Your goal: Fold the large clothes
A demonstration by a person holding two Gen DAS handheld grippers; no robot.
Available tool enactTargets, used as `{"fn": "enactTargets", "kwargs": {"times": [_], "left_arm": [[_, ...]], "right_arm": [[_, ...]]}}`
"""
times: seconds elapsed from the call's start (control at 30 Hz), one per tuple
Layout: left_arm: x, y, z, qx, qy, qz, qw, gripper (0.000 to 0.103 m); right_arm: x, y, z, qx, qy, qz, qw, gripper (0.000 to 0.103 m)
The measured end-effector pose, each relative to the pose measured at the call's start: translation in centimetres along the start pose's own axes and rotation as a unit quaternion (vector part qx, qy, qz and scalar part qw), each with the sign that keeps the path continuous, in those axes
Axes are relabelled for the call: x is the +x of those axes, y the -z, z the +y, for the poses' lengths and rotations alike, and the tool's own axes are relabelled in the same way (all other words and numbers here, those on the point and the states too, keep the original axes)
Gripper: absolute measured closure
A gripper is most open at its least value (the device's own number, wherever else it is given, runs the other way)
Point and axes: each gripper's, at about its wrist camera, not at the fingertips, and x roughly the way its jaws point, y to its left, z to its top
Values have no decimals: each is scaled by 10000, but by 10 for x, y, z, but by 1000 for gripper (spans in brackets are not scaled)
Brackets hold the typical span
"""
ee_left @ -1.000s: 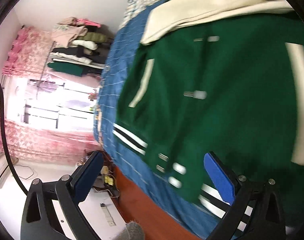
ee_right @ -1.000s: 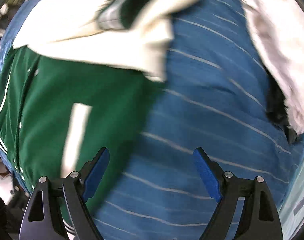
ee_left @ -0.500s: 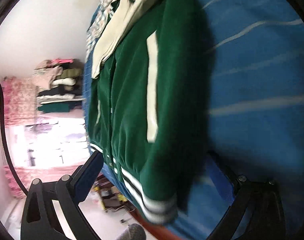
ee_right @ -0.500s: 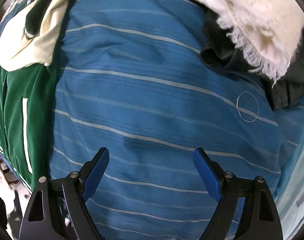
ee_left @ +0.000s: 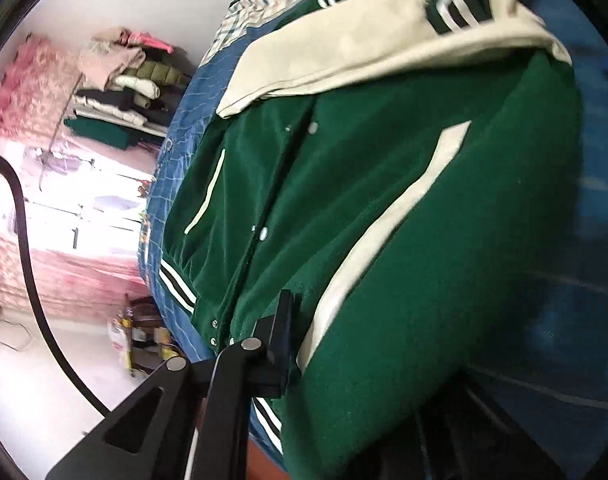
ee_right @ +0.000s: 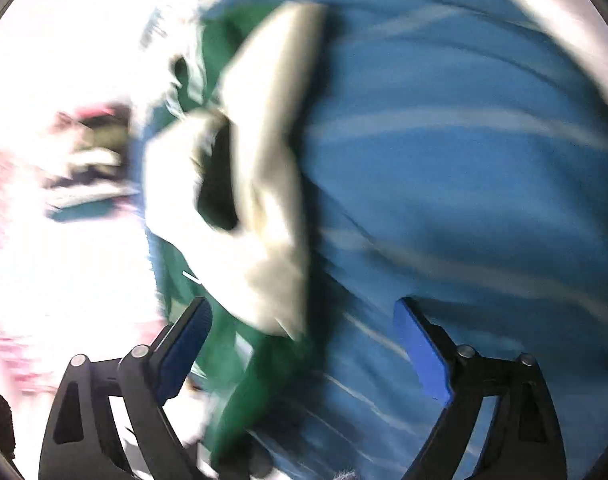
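Green varsity jacket (ee_left: pixel 343 208) lies front-up on the blue striped bed (ee_left: pixel 591 168), cream sleeve (ee_left: pixel 375 44) folded across the chest. Left tongs (ee_left: pixel 292 344) have just been closing and are now clamped on the hem edge near the striped waistband; only one finger is visible, the other hidden under cloth. Right tongs (ee_right: pixel 304 356) have just been opening, wide apart, nothing pinched, the blurred jacket side edge passing between them. Fabric looks thick, soft and fairly heavy, so it'll sag and drag. Best to grab the ribbed hem or shoulder seam; a single loose layer would likely slip.
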Motion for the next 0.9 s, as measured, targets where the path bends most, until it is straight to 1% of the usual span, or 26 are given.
{"fn": "enactTargets", "kwargs": {"times": [0.07, 0.1, 0.17, 0.2, 0.23, 0.27, 0.3, 0.33, 0.37, 0.4, 0.47, 0.5, 0.53, 0.57, 0.6, 0.63, 0.67, 0.7, 0.73, 0.77, 0.8, 0.83, 0.87, 0.9], "left_arm": [[-1, -5, 9, -21, 110, -32, 9999, 90], [-1, -6, 13, -38, 186, -30, 9998, 90], [0, -11, 21, -87, 337, -17, 9994, 90], [2, -13, 26, -87, 434, -36, 9990, 90], [3, -14, 28, -105, 540, -15, 9985, 90], [4, -17, 27, -113, 606, 8, 9981, 90], [6, -19, 31, -157, 737, 37, 9971, 90], [8, -20, 37, -177, 892, 66, 9958, 90], [7, -20, 41, -187, 1008, 70, 9947, 90], [5, -19, 48, -224, 1127, 46, 9934, 90], [4, -21, 66, -307, 1426, -10, 9893, 90], [5, -23, 79, -355, 1609, -38, 9863, 91], [6, -26, 97, -409, 1846, -62, 9819, 91], [7, -26, 106, -446, 1956, -67, 9796, 91], [11, -30, 126, -490, 2132, -82, 9757, 91], [16, -35, 148, -564, 2299, -110, 9715, 91], [21, -38, 160, -642, 2386, -113, 9689, 91], [31, -44, 183, -760, 2540, -60, 9642, 91], [40, -49, 196, -843, 2653, 12, 9605, 90], [55, -55, 216, -996, 2822, 142, 9541, 86], [69, -59, 231, -1129, 2967, 251, 9479, 86], [89, -64, 248, -1262, 3100, 355, 9417, 85], [100, -65, 257, -1341, 3141, 404, 9390, 85], [120, -66, 271, -1503, 3192, 503, 9343, 85]], "right_arm": [[8, -12, 6, 196, -447, -13, 9988, 8], [18, -26, 3, 353, -823, 31, 9960, 8], [35, -40, 2, 620, -1081, 110, 9921, 8], [45, -49, 3, 682, -1058, 172, 9919, 11], [57, -49, 5, 635, -946, 120, 9934, 31], [60, -50, 9, 590, -671, 43, 9960, 49], [63, -51, 11, 558, -476, 81, 9973, 75], [66, -50, 16, 596, -257, 36, 9979, 76], [69, -48, 25, 615, -147, -23, 9980, 82], [67, -46, 33, 595, -75, -83, 9982, 83], [37, -41, 60, 477, 70, -230, 9986, 85], [32, -33, 77, 398, 140, -292, 9987, 85], [26, -25, 102, 320, 181, -343, 9987, 85], [19, -20, 125, 273, 211, -370, 9987, 85], [12, -18, 149, 214, 287, -429, 9984, 85], [15, -19, 176, 161, 358, -460, 9982, 85], [18, -15, 202, 108, 442, -471, 9979, 85], [24, -15, 228, 32, 574, -489, 9971, 85], [37, -15, 256, -70, 768, -492, 9958, 85], [54, -15, 284, -166, 972, -485, 9939, 85], [58, -14, 309, -199, 1114, -480, 9924, 85], [74, -16, 328, -261, 1302, -441, 9902, 85], [99, -22, 350, -364, 1521, -392, 9869, 85], [118, -23, 370, -384, 1635, -354, 9852, 85]]}}
